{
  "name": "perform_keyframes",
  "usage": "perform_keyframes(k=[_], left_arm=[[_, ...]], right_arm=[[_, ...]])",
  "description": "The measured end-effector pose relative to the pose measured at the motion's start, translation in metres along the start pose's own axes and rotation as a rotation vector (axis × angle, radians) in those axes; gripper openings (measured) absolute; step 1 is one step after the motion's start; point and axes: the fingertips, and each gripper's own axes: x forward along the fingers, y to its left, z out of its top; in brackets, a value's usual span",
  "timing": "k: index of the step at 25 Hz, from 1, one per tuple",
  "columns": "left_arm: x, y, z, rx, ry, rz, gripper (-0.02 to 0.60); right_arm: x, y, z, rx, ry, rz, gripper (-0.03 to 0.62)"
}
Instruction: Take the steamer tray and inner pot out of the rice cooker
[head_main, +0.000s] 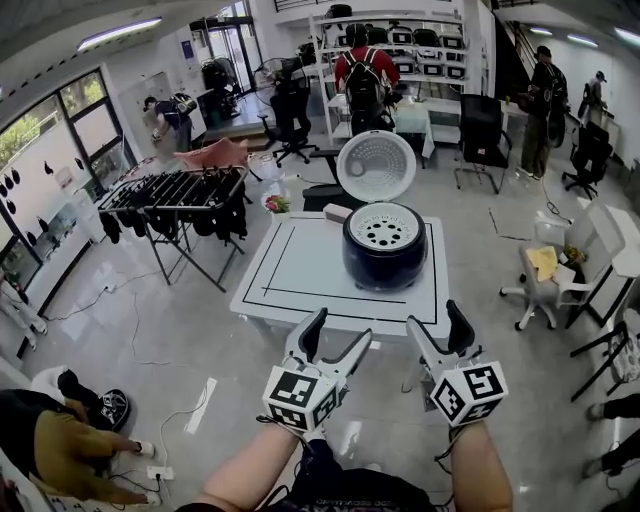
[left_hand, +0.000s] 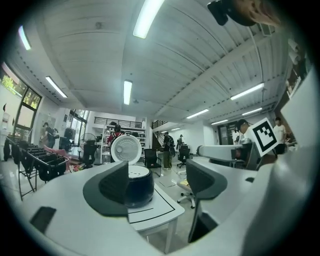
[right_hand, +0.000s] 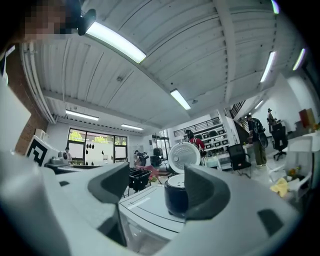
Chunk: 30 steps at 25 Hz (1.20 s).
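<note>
Though distant, rice cooker (head_main: 385, 245) apparently upright, lid (head_main: 375, 165) raised rearward; left gripper (head_main: 342, 327), right gripper (head_main: 434, 315) spread, empty.

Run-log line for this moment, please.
stage: not started | left gripper: open, empty | right gripper: open, empty | rice cooker: lid up, steamer tray inside

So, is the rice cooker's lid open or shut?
Open. The lid stands tipped back behind the rice cooker, and the white holed steamer tray shows in its top.

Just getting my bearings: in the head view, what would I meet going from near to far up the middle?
left gripper and right gripper → table → rice cooker → open lid → person in red → shelves
</note>
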Motion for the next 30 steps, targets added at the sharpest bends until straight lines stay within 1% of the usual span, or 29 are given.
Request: perform_keyframes(k=[7,12,20,24,30], left_arm=[[0.029,0.029,-0.002,0.003,0.006,-0.011,0.353],[0.059,0.055,0.001,-0.004,0.013,-0.046,0.357],[0.113,0.11,0.007,-0.011,0.036,-0.107,0.357],[0.143,0.14,0.011,-0.02,0.03,-0.136,0.357],[0.185,0.185,0.003,-0.053,0.05,-0.166,0.357]], right_arm=[[0.03,-0.02,-0.004,-0.003,0.019,-0.038,0.328],[0.064,-0.03,-0.003,-0.017,0.035,-0.068,0.327],[0.133,-0.05,-0.003,-0.013,0.049,-0.146,0.328],[0.168,-0.063,-0.004,-0.014,0.057,-0.188,0.328],[0.219,-0.078,-0.016,-0.01,0.08,-0.244,0.327]])
